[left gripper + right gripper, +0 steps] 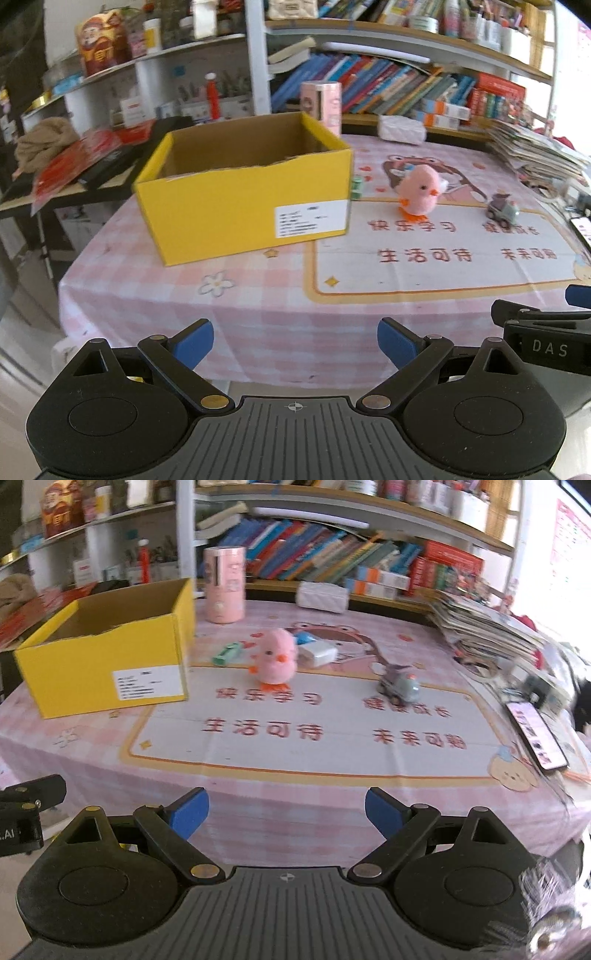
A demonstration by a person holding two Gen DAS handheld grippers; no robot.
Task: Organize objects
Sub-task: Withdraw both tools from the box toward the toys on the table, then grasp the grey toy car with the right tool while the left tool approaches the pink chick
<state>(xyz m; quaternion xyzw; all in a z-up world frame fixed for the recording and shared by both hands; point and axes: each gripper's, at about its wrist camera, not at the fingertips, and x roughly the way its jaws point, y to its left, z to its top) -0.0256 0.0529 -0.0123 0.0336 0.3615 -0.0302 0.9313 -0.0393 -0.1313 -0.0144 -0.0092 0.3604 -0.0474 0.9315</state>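
From the left wrist view, the left gripper (295, 345) hangs off the near edge of the table (258, 317) with its jaws wide and nothing between them, well short of everything. The yellow box (240, 206) stands open-topped at the table's left, apparently as the place for the loose toys; the pink chick (421, 192) and the small grey car (503, 212) stand on the mat to its right. From the right wrist view, the right gripper (286, 818) is likewise spread wide and empty, facing the chick and car, with a green item (229, 653) and a white block (317, 655) lying behind the chick, all still outside the box.
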